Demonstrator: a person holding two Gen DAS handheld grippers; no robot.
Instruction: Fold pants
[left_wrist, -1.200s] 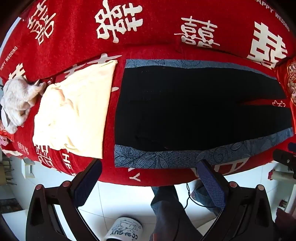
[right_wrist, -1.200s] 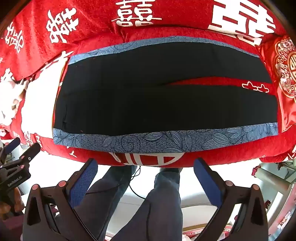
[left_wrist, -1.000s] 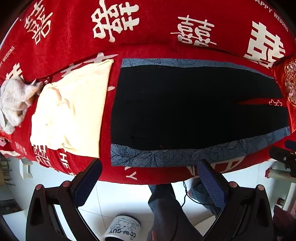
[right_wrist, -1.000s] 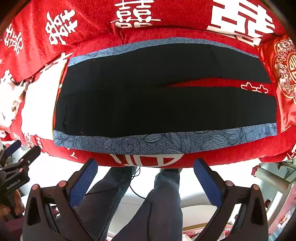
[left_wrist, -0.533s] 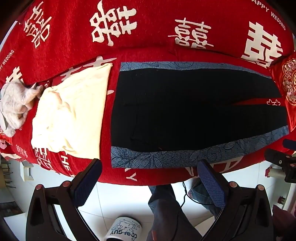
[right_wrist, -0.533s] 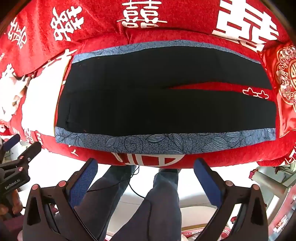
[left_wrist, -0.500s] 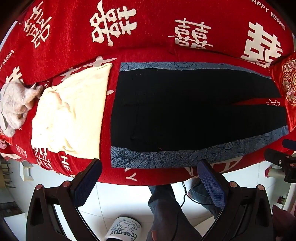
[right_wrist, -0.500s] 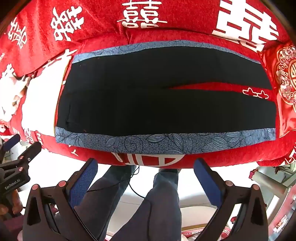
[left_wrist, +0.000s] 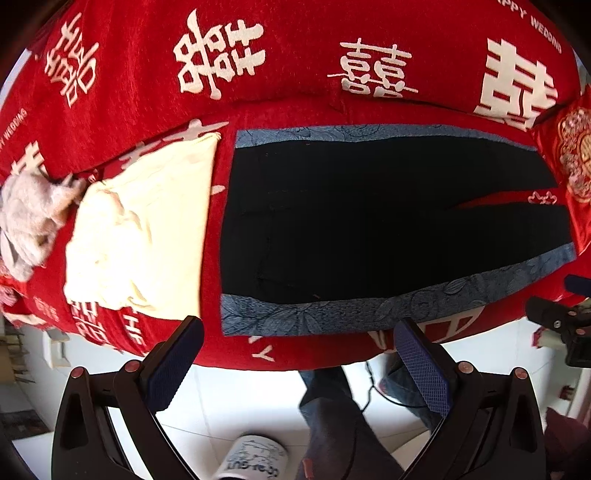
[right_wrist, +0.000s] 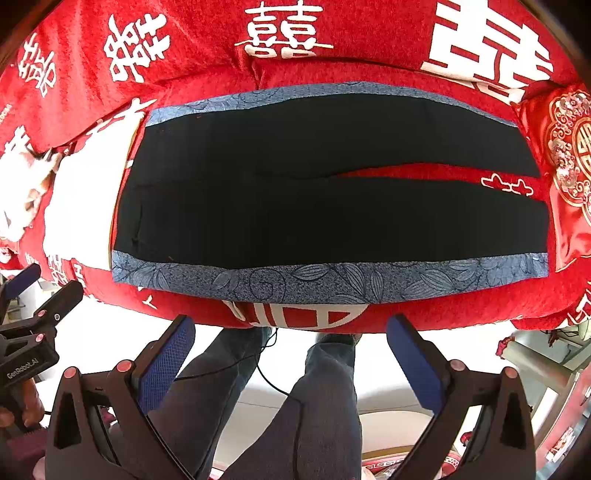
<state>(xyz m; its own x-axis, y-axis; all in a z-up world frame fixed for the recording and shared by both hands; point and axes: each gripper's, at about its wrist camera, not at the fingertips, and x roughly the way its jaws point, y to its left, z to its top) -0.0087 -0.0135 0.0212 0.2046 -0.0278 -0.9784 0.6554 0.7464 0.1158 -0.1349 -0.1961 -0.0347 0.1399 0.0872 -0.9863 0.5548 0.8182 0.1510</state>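
Beside the flat pants (left_wrist: 369, 221) lies a cream cloth (left_wrist: 140, 236).

A red sofa cover (left_wrist: 295, 96) printed with large white double-happiness characters drapes the seat and backrest. On its left part lies a cream cloth (left_wrist: 147, 229), rumpled at its left end, and just left of that a pale fluffy bundle (left_wrist: 29, 218) — what it is cannot be told. At the far right sits a red cushion with gold embroidery (right_wrist: 569, 155). On the white tiled floor (left_wrist: 258, 398) near the sofa's front stands a white mug (left_wrist: 255, 461) with printed lettering, beside legs in blue jeans (right_wrist: 317, 413) — a thin black cable (right_wrist: 266, 376) trails between them.
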